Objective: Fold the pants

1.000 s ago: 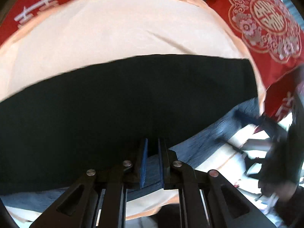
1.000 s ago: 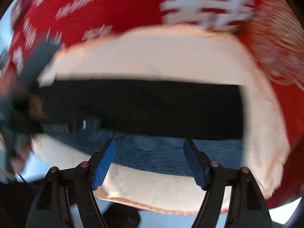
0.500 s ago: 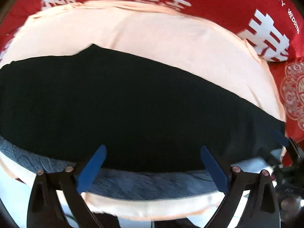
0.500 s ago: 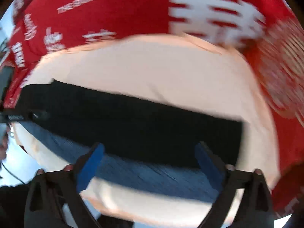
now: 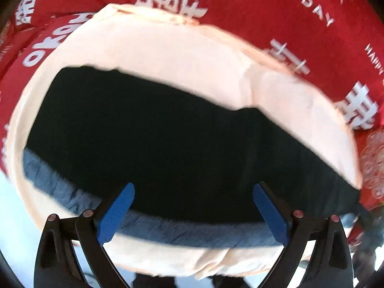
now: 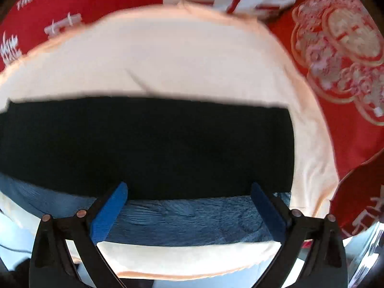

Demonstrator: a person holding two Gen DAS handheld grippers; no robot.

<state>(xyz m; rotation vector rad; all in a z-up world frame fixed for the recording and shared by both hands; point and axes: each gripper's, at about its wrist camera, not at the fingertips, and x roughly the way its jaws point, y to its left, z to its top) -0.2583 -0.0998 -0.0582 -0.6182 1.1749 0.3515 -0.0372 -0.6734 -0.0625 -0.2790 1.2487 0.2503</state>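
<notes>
The black pants (image 5: pixel 168 144) lie folded in a long band on a peach cloth (image 5: pixel 168 60). A strip of their blue fleecy lining (image 5: pixel 192 232) shows along the near edge. My left gripper (image 5: pixel 194 212) hovers over that near edge, open wide, with nothing pinched. In the right wrist view the same pants (image 6: pixel 156 144) end squarely at the right, and the lining (image 6: pixel 187 218) runs below them. The jaws of my right gripper (image 6: pixel 189 212) are opening; the lining strip lies under the gap and the pads do not press it.
The peach cloth (image 6: pixel 168 60) is spread over a red bedcover (image 5: pixel 264 12) with white lettering. A red cushion with a gold ornament (image 6: pixel 340 55) lies beyond the pants' right end. Pale floor shows past the near edge of the cloth.
My left gripper, shut on the pants' near edge a second ago, has let go, opened wide and slid left along the pants. My right gripper's jaws have spread wider.
</notes>
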